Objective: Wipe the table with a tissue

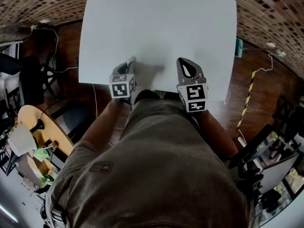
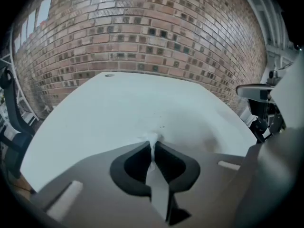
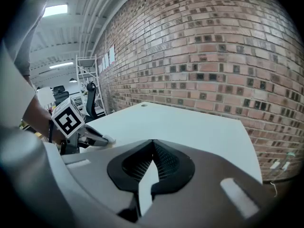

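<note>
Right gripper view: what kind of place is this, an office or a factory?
Probably a workshop or lab in an industrial building: a bare brick wall, a metal scaffold tower under strip lights, and an office chair beyond the white table.

The surface point(image 1: 161, 32): white, smooth, matt w/ a faint sheen (laminate-looking, can't tell for sure). The tissue point(image 2: 151, 139), nipped in the left gripper point(image 2: 153, 145) over the surface: thin white paper, crumpled. Shells of both, incl. the right gripper point(image 3: 152, 144): grey matt plastic; its fingers point(image 3: 165, 164) have black ribbed inner faces. Behind the surface, the wall point(image 2: 142, 37): rough brick. Beside the surface, the floor point(image 1: 64, 46): dark wood, slight gloss. The shirt point(image 1: 156, 165): soft matt cloth.
</note>
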The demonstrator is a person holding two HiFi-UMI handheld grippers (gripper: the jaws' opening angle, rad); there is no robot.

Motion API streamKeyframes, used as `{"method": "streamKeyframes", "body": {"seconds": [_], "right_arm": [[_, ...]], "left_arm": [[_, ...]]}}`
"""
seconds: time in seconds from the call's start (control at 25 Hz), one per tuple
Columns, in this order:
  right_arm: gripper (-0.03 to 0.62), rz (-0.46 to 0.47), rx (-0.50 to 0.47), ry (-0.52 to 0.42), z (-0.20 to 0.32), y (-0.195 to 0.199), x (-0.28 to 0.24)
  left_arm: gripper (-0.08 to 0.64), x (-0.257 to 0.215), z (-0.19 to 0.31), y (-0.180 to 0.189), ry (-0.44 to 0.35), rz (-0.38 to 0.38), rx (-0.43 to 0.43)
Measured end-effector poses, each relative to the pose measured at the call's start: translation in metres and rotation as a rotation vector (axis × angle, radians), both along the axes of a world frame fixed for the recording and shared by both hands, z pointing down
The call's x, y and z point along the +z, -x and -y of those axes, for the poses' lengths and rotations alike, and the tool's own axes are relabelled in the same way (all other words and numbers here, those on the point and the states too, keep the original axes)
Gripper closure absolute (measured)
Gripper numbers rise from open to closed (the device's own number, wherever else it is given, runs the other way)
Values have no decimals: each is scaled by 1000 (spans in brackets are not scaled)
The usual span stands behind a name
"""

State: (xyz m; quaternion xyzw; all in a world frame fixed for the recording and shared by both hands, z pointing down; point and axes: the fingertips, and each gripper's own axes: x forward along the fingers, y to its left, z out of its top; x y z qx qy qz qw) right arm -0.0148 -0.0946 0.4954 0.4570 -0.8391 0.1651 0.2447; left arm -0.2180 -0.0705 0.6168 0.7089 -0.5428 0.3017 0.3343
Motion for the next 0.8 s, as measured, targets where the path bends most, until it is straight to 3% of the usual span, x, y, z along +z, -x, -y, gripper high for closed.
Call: {"method": "streamKeyframes", "body": {"seconds": [0.28,0.8], "right_arm": [[578,-2,-6,-5,7,6,-2],[578,-2,27,0,16,-12,-1]], "left_arm": [[537,0,5,31,-3,27,-66],[537,0,27,20,-4,52,-45]]}}
